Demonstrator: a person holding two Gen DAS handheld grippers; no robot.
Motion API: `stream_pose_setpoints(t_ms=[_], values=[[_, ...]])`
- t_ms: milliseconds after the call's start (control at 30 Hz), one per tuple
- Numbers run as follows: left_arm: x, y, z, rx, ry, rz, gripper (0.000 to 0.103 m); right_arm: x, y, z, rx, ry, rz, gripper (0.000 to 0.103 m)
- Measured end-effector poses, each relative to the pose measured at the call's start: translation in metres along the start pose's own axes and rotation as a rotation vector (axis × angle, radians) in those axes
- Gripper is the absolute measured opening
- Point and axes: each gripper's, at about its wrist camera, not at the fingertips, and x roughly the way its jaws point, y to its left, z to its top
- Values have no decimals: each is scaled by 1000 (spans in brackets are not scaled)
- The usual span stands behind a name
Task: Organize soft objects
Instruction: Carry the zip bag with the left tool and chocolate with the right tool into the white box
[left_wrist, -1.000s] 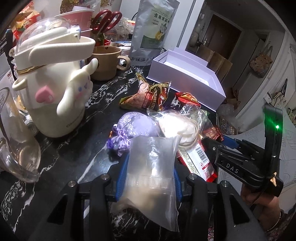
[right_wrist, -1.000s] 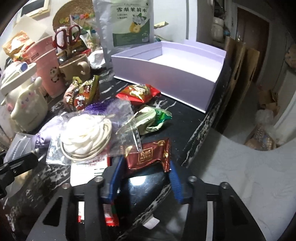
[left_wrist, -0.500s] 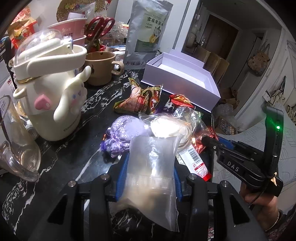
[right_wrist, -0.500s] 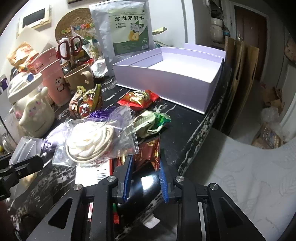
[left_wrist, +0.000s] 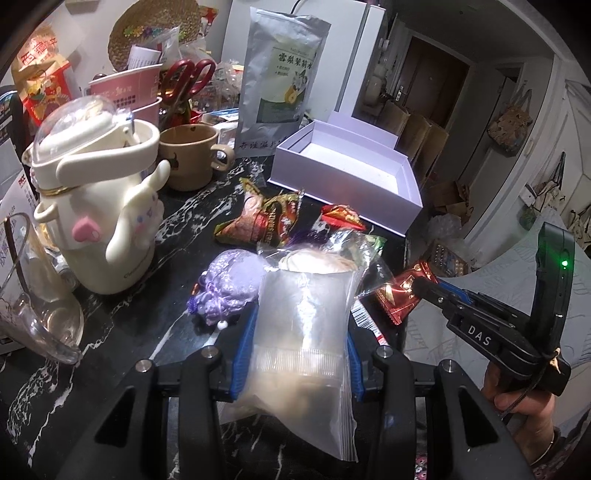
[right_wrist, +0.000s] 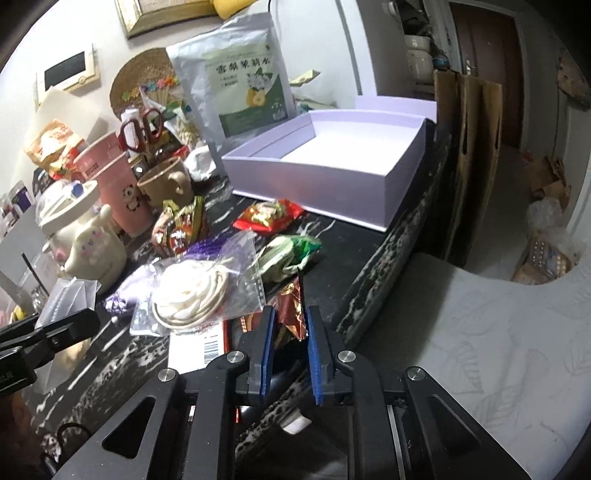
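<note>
My left gripper (left_wrist: 297, 325) is shut on a clear zip bag (left_wrist: 303, 347) with pale contents, held above the black marble counter. My right gripper (right_wrist: 288, 317) is shut on a red foil chocolate packet (right_wrist: 290, 306), lifted off the counter; the packet also shows in the left wrist view (left_wrist: 400, 295). The open lilac box (right_wrist: 332, 173) stands beyond. On the counter lie a bag with a white coiled item (right_wrist: 192, 295), a purple pouch (left_wrist: 229, 284), a green wrapper (right_wrist: 288, 251) and red snack packets (right_wrist: 267, 214).
A cream character kettle (left_wrist: 96, 206), a glass cup (left_wrist: 33, 295), a brown mug (left_wrist: 190, 155), pink cups with scissors (left_wrist: 140, 88) and a silver tea pouch (left_wrist: 280, 88) crowd the left and back. The counter edge (right_wrist: 380, 273) drops off at the right.
My right gripper closed on the red chocolate packet and lifted it off the counter. My left gripper kept its hold on the clear bag and rose slightly.
</note>
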Motion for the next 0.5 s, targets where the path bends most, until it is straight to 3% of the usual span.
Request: stream_pose_setpoints(t_ms=[500], values=[[-4,-28,26,48,-54,-44,42,-42,-14,20,14,-74,17,16]])
